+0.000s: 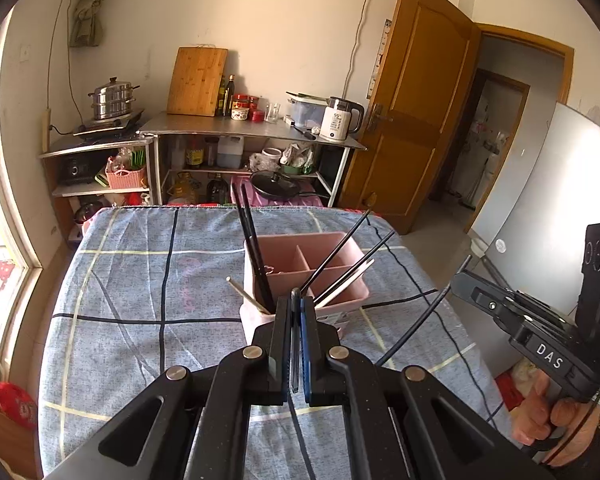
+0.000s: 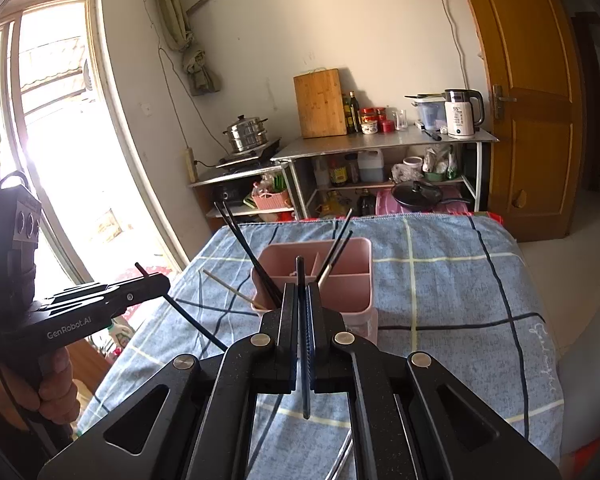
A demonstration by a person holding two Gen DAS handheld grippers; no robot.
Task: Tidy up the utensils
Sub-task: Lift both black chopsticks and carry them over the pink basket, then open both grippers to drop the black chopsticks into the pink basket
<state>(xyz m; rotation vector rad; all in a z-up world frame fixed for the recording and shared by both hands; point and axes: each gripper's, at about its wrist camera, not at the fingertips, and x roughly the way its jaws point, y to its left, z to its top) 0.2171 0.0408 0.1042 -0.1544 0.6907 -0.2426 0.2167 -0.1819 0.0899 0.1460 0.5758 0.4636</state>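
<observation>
A pink divided utensil holder [image 1: 336,254] stands on the table with several black chopsticks [image 1: 252,252] leaning in it; it also shows in the right wrist view [image 2: 348,280]. My left gripper [image 1: 296,300] is shut on a black chopstick [image 1: 295,344] just in front of the holder's near edge. My right gripper [image 2: 302,286] is shut on another black chopstick [image 2: 302,344], also close to the holder. Each gripper shows in the other's view, the right one [image 1: 466,276] and the left one [image 2: 156,282], each with a chopstick through its fingers.
A blue checked cloth [image 1: 148,300] covers the table. A light wooden chopstick [image 1: 244,294] leans at the holder's left. Metal shelves with a kettle [image 1: 342,120], cutting board and pots stand behind. A wooden door [image 1: 412,104] is at the right, a window at the left.
</observation>
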